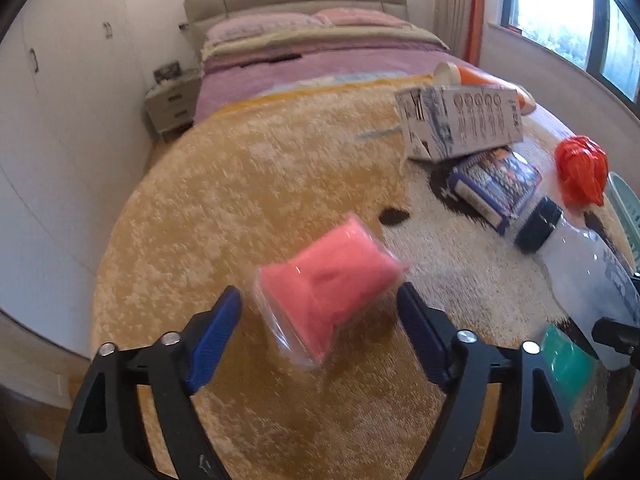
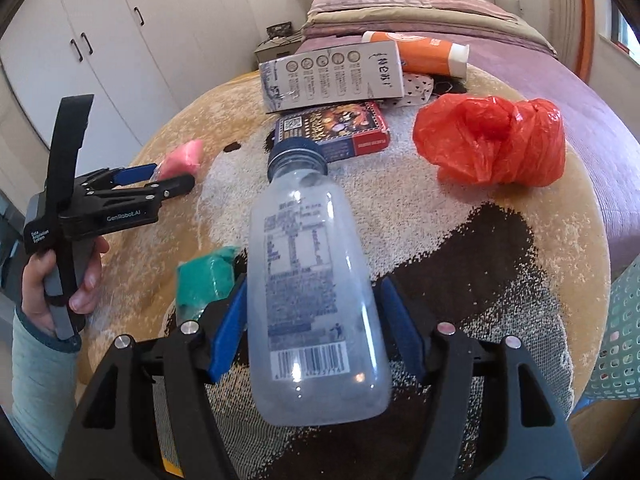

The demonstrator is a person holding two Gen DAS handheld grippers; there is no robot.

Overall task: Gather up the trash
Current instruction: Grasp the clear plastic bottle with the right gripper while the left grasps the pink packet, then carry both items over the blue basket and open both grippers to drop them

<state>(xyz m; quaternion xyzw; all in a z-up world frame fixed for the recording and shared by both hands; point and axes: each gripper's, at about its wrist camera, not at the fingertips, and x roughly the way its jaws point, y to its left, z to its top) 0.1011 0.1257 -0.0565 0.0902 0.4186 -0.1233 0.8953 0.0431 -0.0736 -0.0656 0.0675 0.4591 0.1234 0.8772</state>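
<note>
A pink packet in clear wrap [image 1: 332,284] lies on the yellow blanket between the open fingers of my left gripper [image 1: 320,308]; it also shows in the right wrist view [image 2: 185,162]. My right gripper [image 2: 312,312] is open, its pads on either side of a clear plastic bottle [image 2: 308,280] with a dark blue cap, with small gaps at each side. The bottle also shows in the left wrist view [image 1: 588,272]. A green packet [image 2: 206,280] lies just left of the bottle.
A white carton [image 2: 332,74], a dark printed box [image 2: 340,126], an orange tube [image 2: 420,52] and a crumpled orange plastic bag [image 2: 492,140] lie farther back on the blanket. A pale green perforated basket [image 2: 616,340] stands at the right. Wardrobes [image 2: 120,40] stand at the left.
</note>
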